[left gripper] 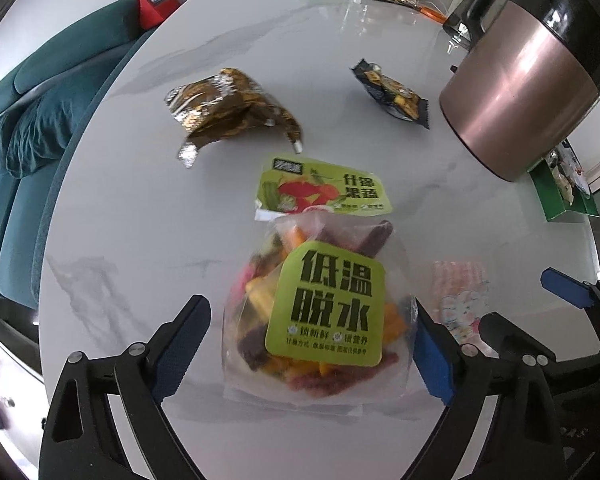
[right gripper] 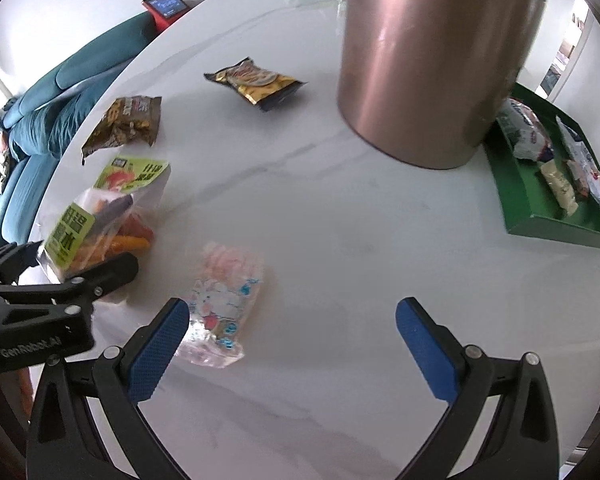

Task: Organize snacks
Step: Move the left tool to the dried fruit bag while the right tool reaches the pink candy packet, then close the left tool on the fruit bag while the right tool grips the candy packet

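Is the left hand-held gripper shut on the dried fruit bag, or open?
Open. The left hand-held gripper has its fingers spread on either side of the dried fruit bag, which lies flat on the table.

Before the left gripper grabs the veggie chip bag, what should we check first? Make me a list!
1. Left gripper open wide enough: ok, a finger sits on each side of the veggie bag.
2. Bag centered between the fingers: ok.
3. Fingers touching the bag yet: cannot tell on the right side, where the film looks very close.
4. Right gripper out of the way: ok, open and empty beside the pink candy bag.
5. Green tray has room: ok, bare floor shows near its front.
6. Path to the tray free: not ok, the copper pot stands close by.
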Demonstrator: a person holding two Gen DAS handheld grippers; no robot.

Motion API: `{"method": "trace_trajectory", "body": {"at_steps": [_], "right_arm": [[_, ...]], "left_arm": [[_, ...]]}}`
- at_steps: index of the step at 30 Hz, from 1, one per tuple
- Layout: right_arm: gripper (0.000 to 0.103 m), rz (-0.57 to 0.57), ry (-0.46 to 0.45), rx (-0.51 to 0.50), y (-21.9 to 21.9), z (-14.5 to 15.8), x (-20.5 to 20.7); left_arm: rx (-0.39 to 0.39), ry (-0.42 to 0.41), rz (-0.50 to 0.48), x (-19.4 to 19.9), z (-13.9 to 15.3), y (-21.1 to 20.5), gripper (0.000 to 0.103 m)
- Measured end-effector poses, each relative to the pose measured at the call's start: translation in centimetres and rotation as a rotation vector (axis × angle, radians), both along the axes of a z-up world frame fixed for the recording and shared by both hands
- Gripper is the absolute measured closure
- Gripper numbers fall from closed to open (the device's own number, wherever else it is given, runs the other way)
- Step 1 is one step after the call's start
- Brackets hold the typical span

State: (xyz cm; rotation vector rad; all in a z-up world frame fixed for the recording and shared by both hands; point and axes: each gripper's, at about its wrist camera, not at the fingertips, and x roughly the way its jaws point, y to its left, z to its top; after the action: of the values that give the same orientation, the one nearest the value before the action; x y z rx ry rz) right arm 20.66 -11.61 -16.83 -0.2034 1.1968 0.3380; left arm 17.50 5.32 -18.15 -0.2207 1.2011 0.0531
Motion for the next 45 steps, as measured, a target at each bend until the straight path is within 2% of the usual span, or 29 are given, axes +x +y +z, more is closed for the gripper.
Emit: {"method": "trace_trajectory", "body": {"at_steps": [8, 14, 26, 28, 30, 31, 32, 33, 34, 36, 37, 38, 42, 44, 45], "right_arm": [[0.0, 0.016, -0.001, -0.028, 2.0, -1.0, -0.3], [0.0, 0.024, 0.012, -0.041, 3.1, -1.9, -0.5], [0.0, 0.034, -0.015, -0.05, 3.7, -2.0, -0.6], [0.016, 0.038, -0.018, -0.047, 3.7, -1.9, -0.7], [0.022, 0.035, -0.019, -0.045, 3.5, -1.8, -0.6], [0.029, 0.035, -0.022, -0.043, 3.5, -1.8, -0.6], [0.037, 0.034, -0.028, -0.04, 3.4, -1.7, -0.6], [0.053, 0.035, -0.032, -0.036, 3.3, -1.6, -0.7], [0.06, 0.035, -0.032, -0.036, 3.2, -1.6, -0.7], [0.063, 0.039, -0.032, -0.034, 3.1, -1.6, -0.7], [0.068, 0.041, -0.032, -0.034, 3.1, -1.6, -0.7], [0.071, 0.042, -0.033, -0.033, 2.9, -1.5, -0.8], [0.081, 0.038, -0.029, -0.006, 2.3, -1.4, -0.8], [0.096, 0.035, -0.028, 0.002, 2.0, -1.4, -0.7], [0.098, 0.033, -0.023, 0.009, 1.9, -1.4, -0.7]], "left_arm": [[-0.013, 0.002, -0.018, 0.0, -0.4, 1.5, 0.012], [-0.003, -0.035, -0.059, 0.5, 0.4, 1.4, 0.013], [-0.004, 0.01, -0.076, 1.7, -0.5, 1.6, 0.013], [0.004, 0.024, -0.081, 1.7, -0.7, 1.5, 0.013], [0.011, 0.044, -0.086, 1.7, -1.2, 1.4, 0.013], [0.026, 0.033, -0.089, 1.6, -1.2, 1.3, 0.013], [0.031, 0.038, -0.09, 1.6, -1.3, 1.3, 0.013], [0.042, 0.041, -0.096, 1.7, -1.3, 1.1, 0.013], [0.046, 0.044, -0.098, 1.7, -1.3, 1.1, 0.013], [0.042, 0.043, -0.094, 1.7, -1.3, 1.1, 0.018], [0.039, 0.036, -0.092, 1.8, -1.1, 1.0, 0.023], [0.04, 0.029, -0.093, 1.9, -0.9, 0.9, 0.033], [0.04, 0.047, -0.09, 2.2, -0.8, 0.7, 0.039], [0.019, 0.04, -0.079, 2.0, -0.7, 1.1, 0.04], [0.011, 0.037, -0.074, 1.9, -0.8, 1.4, 0.04]]}}
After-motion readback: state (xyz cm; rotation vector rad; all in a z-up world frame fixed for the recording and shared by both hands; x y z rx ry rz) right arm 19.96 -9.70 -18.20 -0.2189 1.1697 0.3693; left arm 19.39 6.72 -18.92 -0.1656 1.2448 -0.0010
